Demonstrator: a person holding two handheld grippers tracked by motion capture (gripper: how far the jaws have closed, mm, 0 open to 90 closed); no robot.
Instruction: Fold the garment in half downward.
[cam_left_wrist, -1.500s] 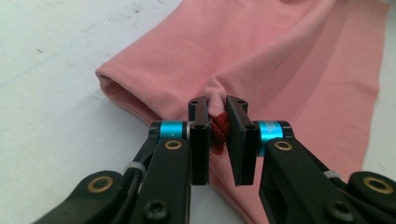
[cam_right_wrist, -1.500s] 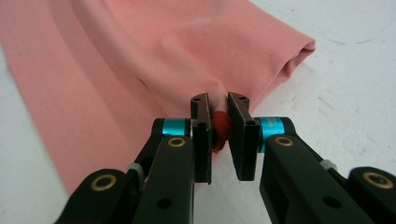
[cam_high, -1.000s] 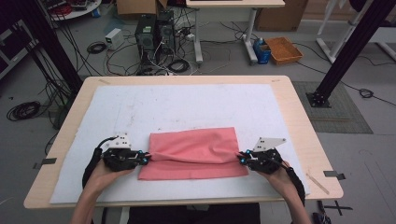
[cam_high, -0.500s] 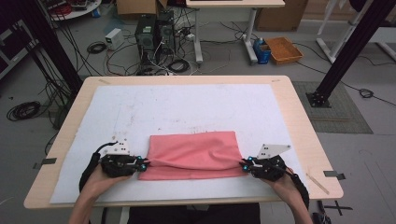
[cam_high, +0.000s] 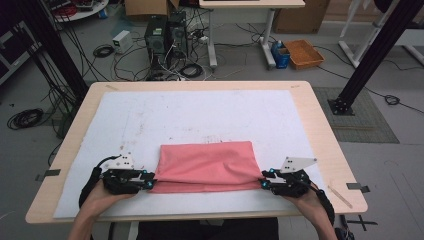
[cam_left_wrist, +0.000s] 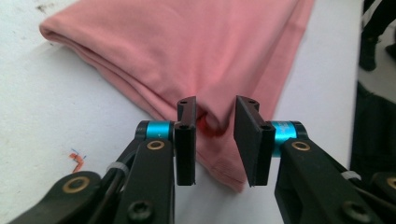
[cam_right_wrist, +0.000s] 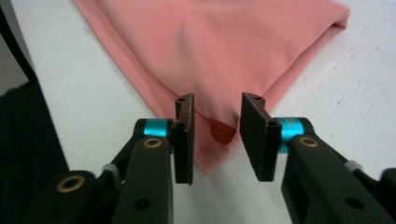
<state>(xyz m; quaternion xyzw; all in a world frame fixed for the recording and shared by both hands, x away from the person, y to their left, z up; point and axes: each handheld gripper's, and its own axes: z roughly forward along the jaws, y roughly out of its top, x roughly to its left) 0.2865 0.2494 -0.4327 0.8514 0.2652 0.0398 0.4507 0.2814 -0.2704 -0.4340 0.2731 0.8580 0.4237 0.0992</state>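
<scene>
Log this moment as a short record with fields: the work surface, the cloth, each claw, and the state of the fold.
surface: white mat on a light wooden table
cloth: folded pink fabric cloth, lying flat near the table's front edge
left claw: at the cloth's left corner, jaws just opened, corner between them, pads not pressing
right claw: at the cloth's right corner, jaws just opened, corner between them, pads not pressing
fold state: cloth doubled over, layered edges visible in the left gripper view
</scene>
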